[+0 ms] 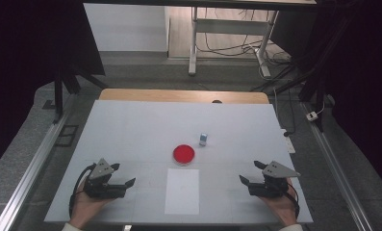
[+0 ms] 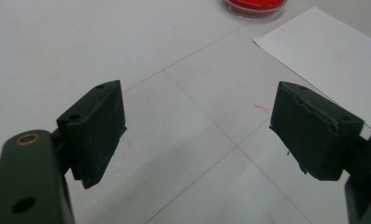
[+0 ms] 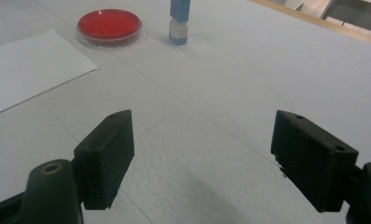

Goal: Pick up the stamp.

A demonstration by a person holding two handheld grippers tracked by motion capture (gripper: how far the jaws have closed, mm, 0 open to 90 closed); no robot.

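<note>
A round red dish (image 1: 184,154) sits near the middle of the white table (image 1: 131,125). A small blue and white block (image 1: 203,139) stands upright just behind it to the right. A white sheet of paper (image 1: 182,190) lies in front of the dish. My left gripper (image 1: 126,177) rests at the front left, open and empty, pointing toward the paper. At the front right my right gripper (image 1: 250,173) is open too, with nothing between its jaws. The right gripper view shows the dish (image 3: 109,25), the block (image 3: 179,22) and the paper (image 3: 29,67); the left gripper view shows the dish (image 2: 254,7) and the paper (image 2: 332,60).
The table's far edge is a wooden strip (image 1: 184,96). Metal rails (image 1: 32,168) run along both sides of the table. Beyond it stand a desk frame (image 1: 227,38) and cables on the floor.
</note>
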